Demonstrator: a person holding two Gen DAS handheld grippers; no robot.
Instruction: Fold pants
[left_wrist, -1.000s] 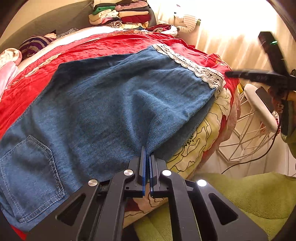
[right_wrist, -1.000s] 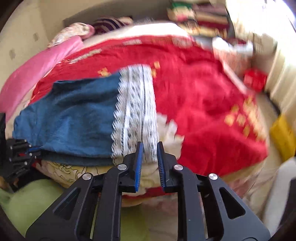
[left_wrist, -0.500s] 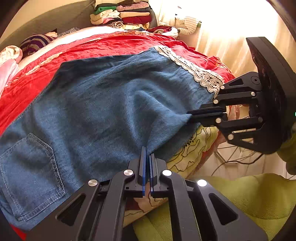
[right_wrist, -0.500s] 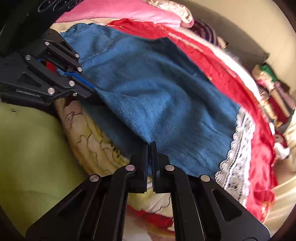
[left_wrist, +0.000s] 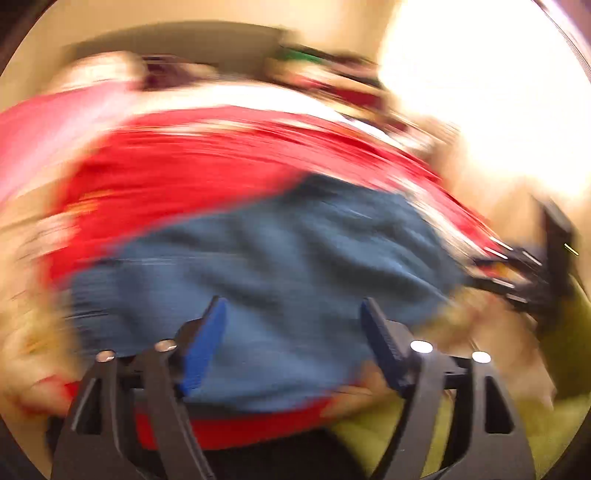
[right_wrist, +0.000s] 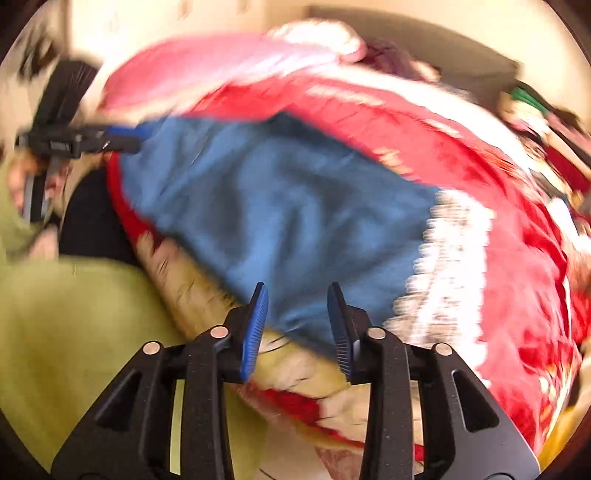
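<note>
Your left gripper (left_wrist: 291, 332) has its jaws spread wide, having just been opening; the blue ribbed pads (left_wrist: 205, 347) stand clear of the cloth and grip nothing. Your right gripper (right_wrist: 297, 325) shows a narrower gap, its jaws also just opening; the near edge of the pants (right_wrist: 280, 206) shows in that gap, but the pads do not press on it.

Both views are smeared by motion. In the left wrist view the right gripper is only a dark streak at the right edge. Whether the fingertips touch the denim, you cannot tell.

The pants are blue denim, soft and creased, with a white lace hem (right_wrist: 450, 258) at the right end. They lie flat on a red blanket (right_wrist: 424, 133) across the bed, near its front edge. A pink pillow (right_wrist: 207, 70) lies far left.
</note>
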